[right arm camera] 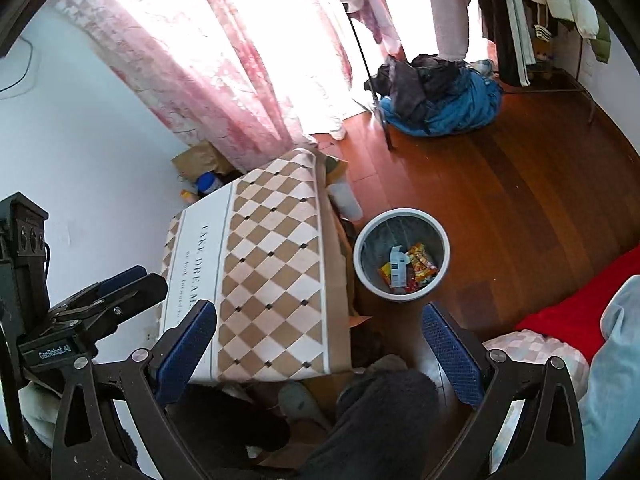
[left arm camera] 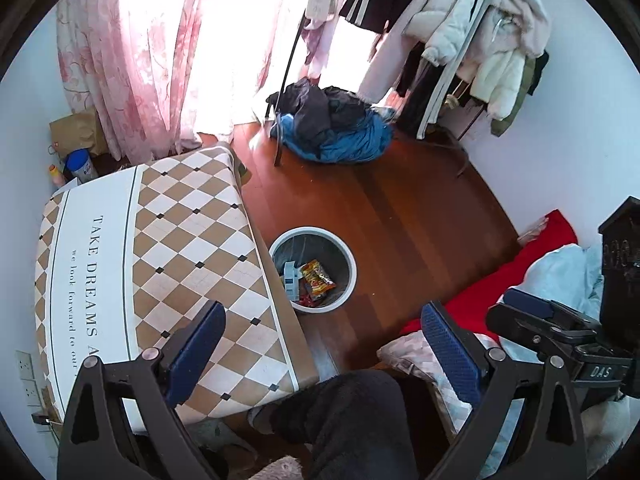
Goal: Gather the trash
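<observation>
Left wrist view: left gripper point(left arm camera: 324, 344) spread wide, blue pads point(left arm camera: 450, 350) far apart, nothing between them. Held above a checkered table point(left arm camera: 192, 240) and a wooden floor point(left arm camera: 400, 208). White-rimmed trash bin point(left arm camera: 313, 270) on the floor just beside the table's edge, at about 12 o'clock from the open jaws. Inside the bin: an orange snack wrapper point(left arm camera: 318, 276) and a light blue carton point(left arm camera: 291, 278), touching each other, with some red scraps underneath. Heap of blue and dark clothes point(left arm camera: 332, 124) at 12 o'clock beyond the bin, well apart from it. Pink curtain point(left arm camera: 120, 60) at 10 o'clock, hanging coats point(left arm camera: 480, 40) at 1 o'clock, red blanket point(left arm camera: 500, 280) at 3 o'clock. Right gripper point(left arm camera: 532, 312) visible at 3 o'clock, seen edge-on over the bedding.

Right wrist view: right gripper point(right arm camera: 320, 344) likewise released, pads point(right arm camera: 186, 344) wide apart and empty. Trash bin point(right arm camera: 401, 254) at 1 o'clock from the jaws, beside the table point(right arm camera: 272, 264), holding the wrapper point(right arm camera: 422, 266) and the carton point(right arm camera: 397, 266). Left gripper point(right arm camera: 132, 284) at 9 o'clock against the white wall point(right arm camera: 80, 152), too edge-on to judge from this side. Dark fuzzy trouser leg point(right arm camera: 380, 420) at 6 o'clock, below the jaws.
</observation>
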The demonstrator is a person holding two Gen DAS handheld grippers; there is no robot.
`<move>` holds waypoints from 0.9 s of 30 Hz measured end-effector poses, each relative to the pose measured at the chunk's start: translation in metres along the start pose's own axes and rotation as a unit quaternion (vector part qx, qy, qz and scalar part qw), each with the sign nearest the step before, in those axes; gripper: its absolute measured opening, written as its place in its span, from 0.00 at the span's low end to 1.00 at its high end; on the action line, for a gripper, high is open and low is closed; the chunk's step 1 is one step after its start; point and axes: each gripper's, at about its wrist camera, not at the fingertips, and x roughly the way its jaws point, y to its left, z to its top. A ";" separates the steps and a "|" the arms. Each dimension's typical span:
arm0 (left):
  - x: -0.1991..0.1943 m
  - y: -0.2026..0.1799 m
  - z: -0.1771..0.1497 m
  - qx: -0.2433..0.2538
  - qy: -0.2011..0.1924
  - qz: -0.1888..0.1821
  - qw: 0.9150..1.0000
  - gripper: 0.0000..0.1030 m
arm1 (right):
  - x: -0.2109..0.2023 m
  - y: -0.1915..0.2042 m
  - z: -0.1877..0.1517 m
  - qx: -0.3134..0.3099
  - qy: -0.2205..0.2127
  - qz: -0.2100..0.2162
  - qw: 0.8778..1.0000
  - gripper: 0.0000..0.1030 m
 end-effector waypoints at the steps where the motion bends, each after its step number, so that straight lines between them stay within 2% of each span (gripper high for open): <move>1: -0.005 0.000 -0.002 0.000 -0.001 -0.001 1.000 0.97 | -0.003 0.004 -0.002 -0.003 0.000 0.003 1.000 1.00; 8: -0.028 0.001 -0.012 -0.001 -0.014 -0.007 1.000 0.97 | -0.018 0.020 -0.013 -0.017 0.002 0.013 1.000 1.00; 25: -0.031 -0.002 -0.015 0.001 -0.016 -0.007 1.000 0.97 | -0.020 0.018 -0.018 -0.017 0.008 0.006 1.000 1.00; 27: -0.031 -0.002 -0.015 0.000 -0.016 -0.005 1.000 1.00 | -0.020 0.019 -0.018 -0.018 0.008 0.004 1.000 1.00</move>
